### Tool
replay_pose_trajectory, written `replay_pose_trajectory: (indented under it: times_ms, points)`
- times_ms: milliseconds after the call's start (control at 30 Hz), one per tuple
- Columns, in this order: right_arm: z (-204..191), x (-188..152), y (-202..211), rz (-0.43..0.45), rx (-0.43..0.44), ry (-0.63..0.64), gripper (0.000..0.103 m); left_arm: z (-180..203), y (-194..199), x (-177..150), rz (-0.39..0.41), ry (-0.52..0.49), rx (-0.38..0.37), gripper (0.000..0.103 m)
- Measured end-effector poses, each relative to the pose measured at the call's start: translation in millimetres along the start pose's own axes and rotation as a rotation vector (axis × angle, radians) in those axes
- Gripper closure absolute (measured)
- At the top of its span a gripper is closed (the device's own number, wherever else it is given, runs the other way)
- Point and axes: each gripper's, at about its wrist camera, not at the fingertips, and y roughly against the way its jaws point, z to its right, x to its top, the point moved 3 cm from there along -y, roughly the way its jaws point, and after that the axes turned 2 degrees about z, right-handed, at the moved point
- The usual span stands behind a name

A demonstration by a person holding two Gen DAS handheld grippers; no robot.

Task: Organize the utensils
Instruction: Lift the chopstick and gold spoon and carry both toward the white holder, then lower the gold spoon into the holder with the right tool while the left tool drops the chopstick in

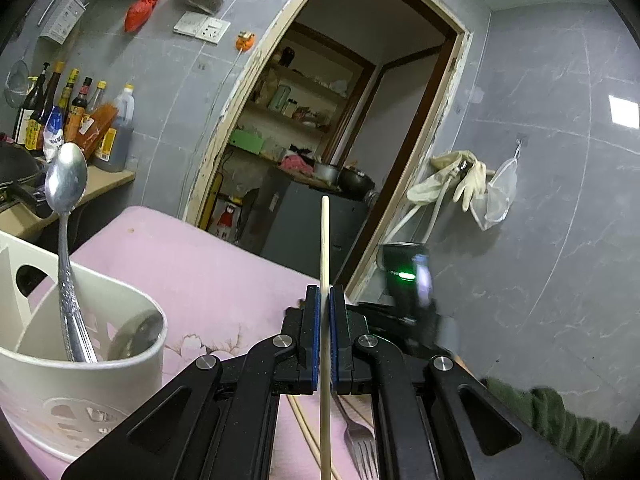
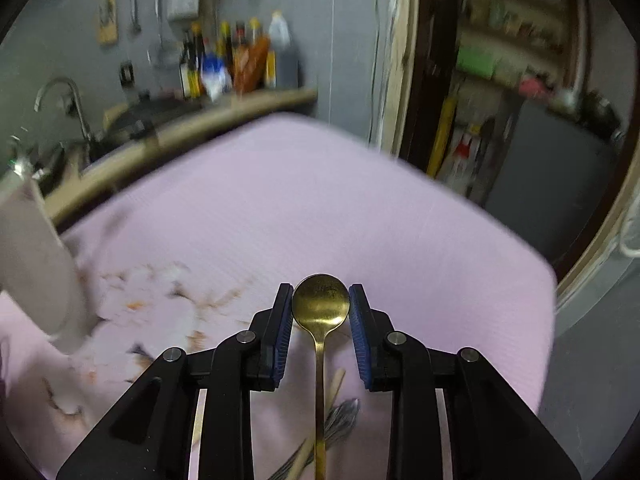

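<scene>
Chopstick point(image 1: 325, 264) stands nearly upright, clamped between the closed pads of the left gripper point(image 1: 325, 300), its long axis running from below the jaws up past the doorway, and the cream utensil holder point(image 1: 80, 364) lies to the gripper's left on the pink cloth point(image 1: 208, 264), near but apart, with a silver spoon point(image 1: 66, 184) already leaning in it. So the coming move, as I judge it, is a carry leftward and a tip-down drop into the holder. Below the jaws a fork point(image 1: 360, 436) and another chopstick rest on the cloth. The right wrist view shows what the left cannot: a gold spoon point(image 2: 321, 304) lying handle toward the camera, its bowl framed between the part-open pads of the right gripper point(image 2: 321, 300); whether they touch it I cannot tell. The left view shows only that gripper's body.
</scene>
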Motion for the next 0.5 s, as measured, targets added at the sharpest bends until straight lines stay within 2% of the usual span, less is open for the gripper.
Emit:
replay_pose_trajectory:
  times_ms: [200,500]
  points:
    - [-29,18,68,0.237,-0.01,-0.018,0.078,-2,15,15,0.063,0.028,0.008,0.101]
    - [-68,57,123,0.405,0.078,-0.039,0.078,-30,60,53,0.167,0.057,0.057,0.101]
